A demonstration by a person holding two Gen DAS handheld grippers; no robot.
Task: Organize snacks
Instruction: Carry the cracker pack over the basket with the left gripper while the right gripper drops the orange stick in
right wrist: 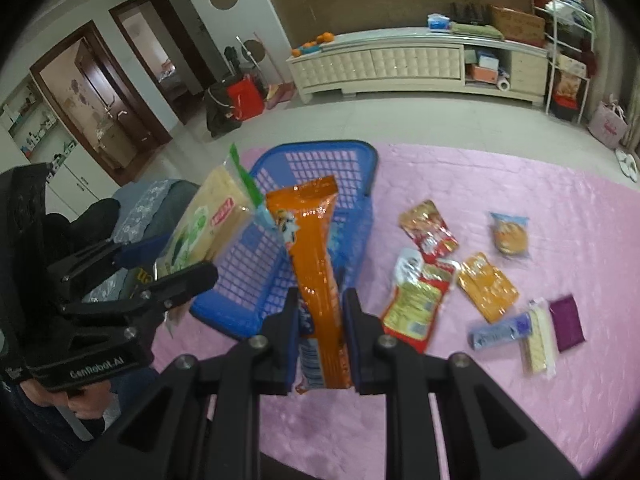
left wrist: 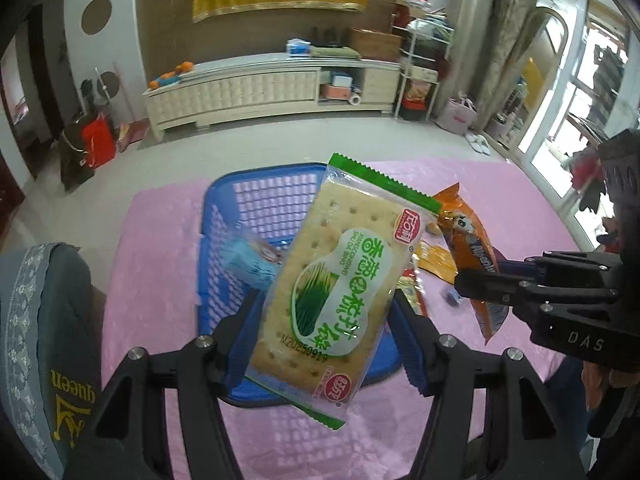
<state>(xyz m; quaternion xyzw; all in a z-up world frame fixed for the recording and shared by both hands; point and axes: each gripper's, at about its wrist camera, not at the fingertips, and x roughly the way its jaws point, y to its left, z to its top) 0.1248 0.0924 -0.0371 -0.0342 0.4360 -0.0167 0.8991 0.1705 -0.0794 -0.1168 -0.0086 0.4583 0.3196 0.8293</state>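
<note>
- Table with a pink cloth (right wrist: 500, 184) – carries everything; its near edge is hidden behind the gripper bodies in both views, its right edge is cut off by the lens rim.
- Blue basket (right wrist: 360, 160) – at the far left part of the table, lattice walls; its near rim is hidden behind held packets. Something pale blue (left wrist: 250, 260) lies inside, blurred, can't tell what.
- Left gripper (left wrist: 326, 316) – clamped on the cracker pack (left wrist: 336, 280), pads pressing its two long edges, lifted over the basket. The pack is tilted, green-edged, print readable; its bottom seal pokes past the fingers.
- Right gripper (right wrist: 320, 320) – clenched on the orange snack stick (right wrist: 316, 248), held upright in front of the basket. The lower end is tucked between the pads, label partly hidden.
- Loose snacks on the right half of the table, well apart from the basket:
  - red-and-white pouch (right wrist: 416, 304), partly overlapped by a smaller white packet (right wrist: 408, 264)
  - orange flat packet (right wrist: 486, 288)
  - red small packet (right wrist: 428, 230)
  - round cake in a clear wrap (right wrist: 510, 234), nearest the far edge
  - blue bar (right wrist: 500, 330), touching a pale wafer pack (right wrist: 538, 340)
  - purple sachet (right wrist: 566, 322), just beside the wafer, nearest the right edge
- Small print on the loose packets is too blurred to read.
- Grey cushion with lace trim (left wrist: 44, 320) – at the table's left edge, cut off by the frame.
</note>
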